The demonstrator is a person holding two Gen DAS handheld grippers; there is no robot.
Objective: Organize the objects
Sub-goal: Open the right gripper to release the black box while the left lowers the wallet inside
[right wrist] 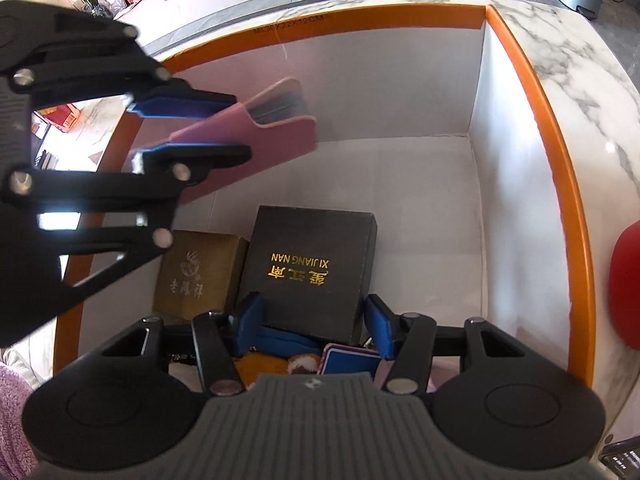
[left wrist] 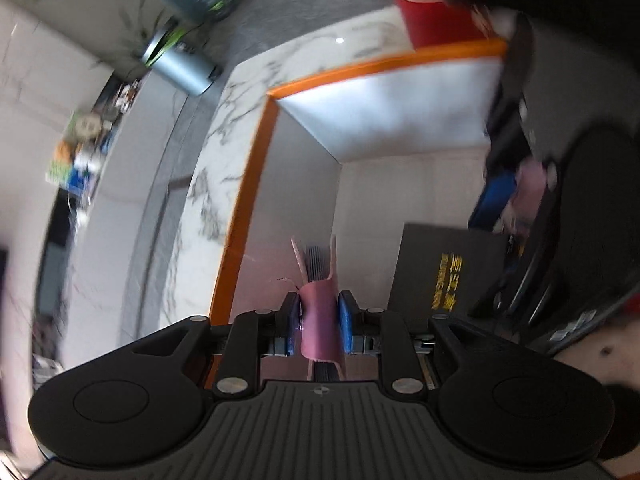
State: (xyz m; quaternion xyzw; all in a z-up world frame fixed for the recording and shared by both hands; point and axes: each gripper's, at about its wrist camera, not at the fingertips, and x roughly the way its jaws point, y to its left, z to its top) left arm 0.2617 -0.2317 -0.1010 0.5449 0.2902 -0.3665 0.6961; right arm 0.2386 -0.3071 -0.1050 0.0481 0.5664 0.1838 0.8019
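My left gripper (left wrist: 320, 314) is shut on a pink card sleeve (left wrist: 319, 320) with dark cards in it, held over the orange-rimmed white box (left wrist: 256, 184). In the right wrist view the left gripper (right wrist: 242, 128) holds the pink sleeve (right wrist: 264, 136) above the box's (right wrist: 532, 92) left side. My right gripper (right wrist: 314, 312) is open and empty, low inside the box above a black gift box with gold lettering (right wrist: 312, 268). A gold-brown box (right wrist: 200, 276) lies beside it. The black box also shows in the left wrist view (left wrist: 440, 272).
A red cup (left wrist: 436, 16) stands on the marble counter (left wrist: 224, 140) beyond the box; its edge shows in the right wrist view (right wrist: 626, 284). Small items, one blue (right wrist: 348, 362) and one orange (right wrist: 260, 366), lie under the right gripper. A grey canister (left wrist: 180, 66) stands farther off.
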